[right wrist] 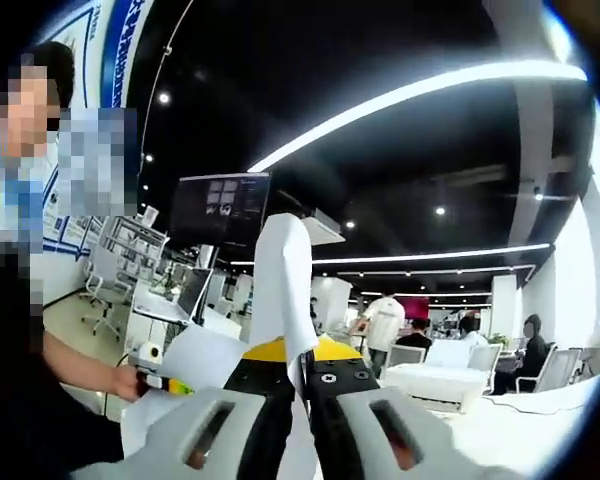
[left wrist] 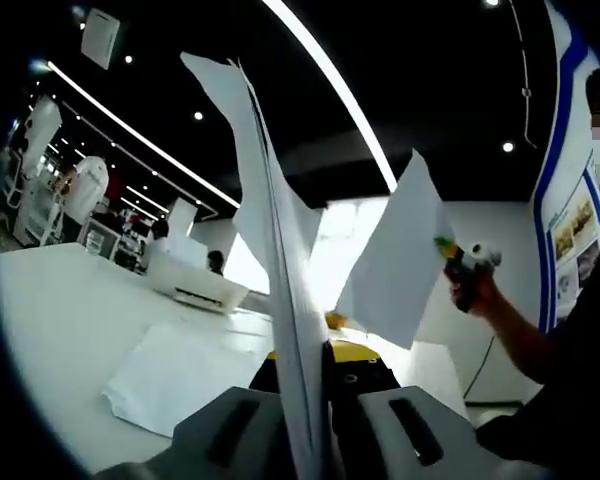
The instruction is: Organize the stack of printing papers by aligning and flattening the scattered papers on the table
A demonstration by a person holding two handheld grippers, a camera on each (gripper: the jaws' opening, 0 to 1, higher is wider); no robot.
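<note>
My left gripper (left wrist: pixel 315 388) is shut on a few white sheets (left wrist: pixel 270 220) that stand up edge-on between its jaws, lifted off the table. To the right a person's hand holds my right gripper (left wrist: pixel 467 262), which carries another white sheet (left wrist: pixel 395 260) in the air. In the right gripper view my right gripper (right wrist: pixel 302 375) is shut on that sheet (right wrist: pixel 283 280), which curls upward. The left gripper (right wrist: pixel 158 380) shows at lower left with its paper (right wrist: pixel 200 360). A flat pile of paper (left wrist: pixel 175 375) lies on the white table (left wrist: pixel 70 320).
A white printer (left wrist: pixel 195 282) sits at the table's far side, also seen as the printer (right wrist: pixel 435 380). People, chairs and desks stand in the office beyond. A person (left wrist: pixel 570 350) stands close on the right.
</note>
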